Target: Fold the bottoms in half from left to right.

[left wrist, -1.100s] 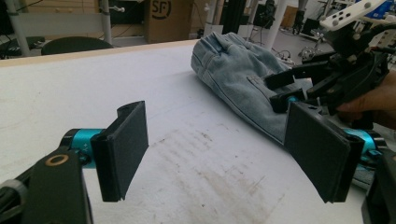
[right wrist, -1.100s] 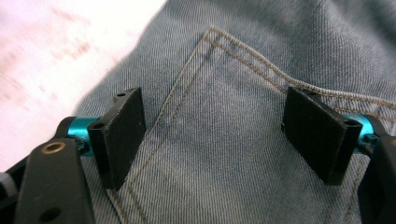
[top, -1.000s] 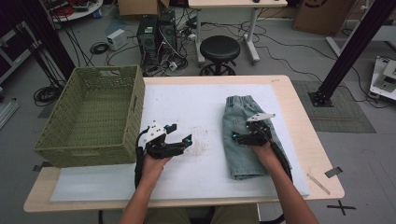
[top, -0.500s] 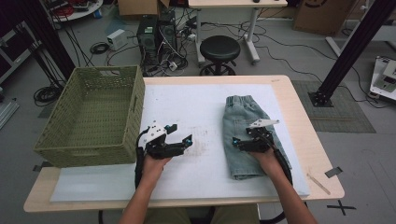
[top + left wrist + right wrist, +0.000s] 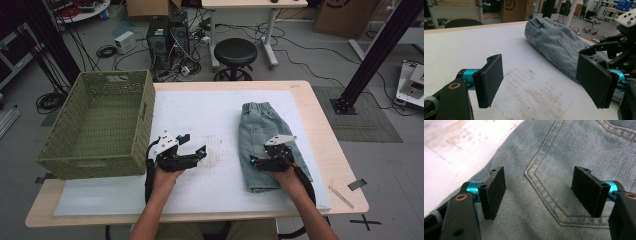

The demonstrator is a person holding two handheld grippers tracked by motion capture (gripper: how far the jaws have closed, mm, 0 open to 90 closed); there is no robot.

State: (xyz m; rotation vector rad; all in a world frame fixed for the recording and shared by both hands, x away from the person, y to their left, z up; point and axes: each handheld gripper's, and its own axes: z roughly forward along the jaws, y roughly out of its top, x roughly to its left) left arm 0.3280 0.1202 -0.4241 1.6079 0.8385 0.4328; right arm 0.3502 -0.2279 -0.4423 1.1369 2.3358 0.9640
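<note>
Since the earlier frame the right gripper [image 5: 255, 161] had slid a little toward the near, left part of the folded denim shorts [image 5: 262, 131], its jaws just closing slightly yet wide apart over a back pocket [image 5: 564, 185], nothing pinched between them. The left gripper [image 5: 200, 152] stayed put over the white mat [image 5: 210, 110], jaws wide and empty, the shorts lying off to its right. The shorts lay flat on the right half of the worktop [image 5: 325, 125], well apart from the green basket [image 5: 95, 125] at the left.
</note>
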